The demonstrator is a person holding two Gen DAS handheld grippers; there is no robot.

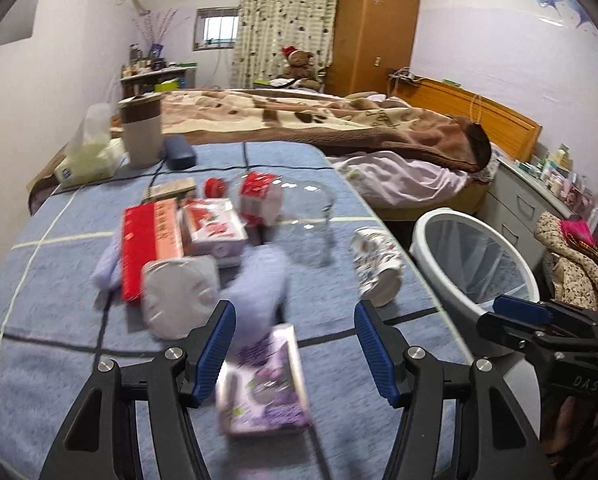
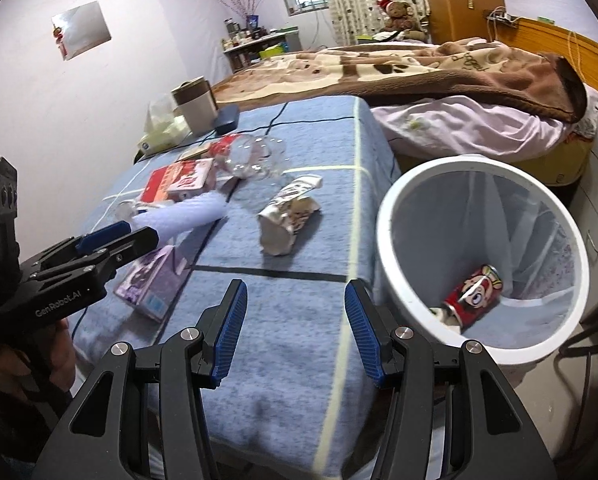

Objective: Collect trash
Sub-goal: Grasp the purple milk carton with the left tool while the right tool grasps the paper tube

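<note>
My left gripper [image 1: 295, 316] is open above a purple carton [image 1: 265, 384] that lies on the blue table cover [image 1: 59, 280]; the carton sits between the fingers, not gripped. Ahead lie a crushed white cup [image 1: 377, 266], a clear plastic bottle [image 1: 299, 208], a red box [image 1: 145, 248], a red-and-white carton [image 1: 215, 228], a flattened white lid [image 1: 179, 296] and a lilac cloth [image 1: 259, 280]. My right gripper [image 2: 295, 296] is open and empty over the table's near edge. The white bin [image 2: 391, 240] at its right holds a red can [image 2: 475, 294]. The crushed cup [image 2: 287, 216] and purple carton [image 2: 155, 280] show here too.
A beige jar [image 1: 141, 132], a tissue pack [image 1: 87, 156] and a dark case [image 1: 179, 152] stand at the table's far end. A bed with a brown blanket [image 1: 339, 120] lies beyond. A grey drawer unit [image 1: 531, 204] stands right of the bin [image 1: 427, 236].
</note>
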